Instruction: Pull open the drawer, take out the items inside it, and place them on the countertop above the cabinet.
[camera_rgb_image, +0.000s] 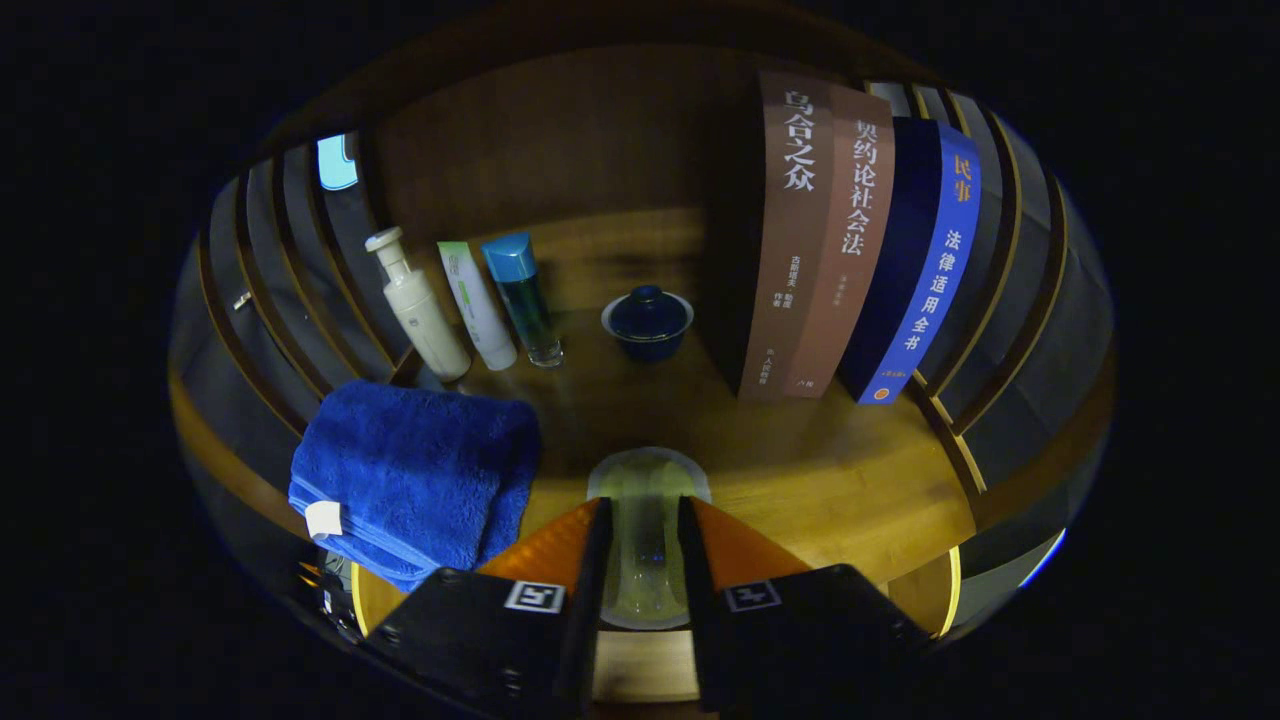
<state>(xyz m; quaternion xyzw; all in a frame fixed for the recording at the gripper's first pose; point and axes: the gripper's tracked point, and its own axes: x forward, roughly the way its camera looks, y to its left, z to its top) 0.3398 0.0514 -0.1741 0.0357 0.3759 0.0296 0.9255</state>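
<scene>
Well into the unloading by the look of it: wooden surface (840, 470) already carrying upright books (860, 250), a folded blue towel (420, 470), three bottles (470, 300) and a lidded blue cup (647, 322), contents hidden. Tool (643, 530) clamped on a clear glass jar (645, 500), just above the surface. Apparently empty. Drawer out of sight, remainder unknowable.

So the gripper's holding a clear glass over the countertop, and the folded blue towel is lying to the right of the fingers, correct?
Not quite. In the gripper view the gripper does hold the clear glass between its fingers over the countertop, but the folded blue towel lies to the left of the fingers, not the right.
</scene>
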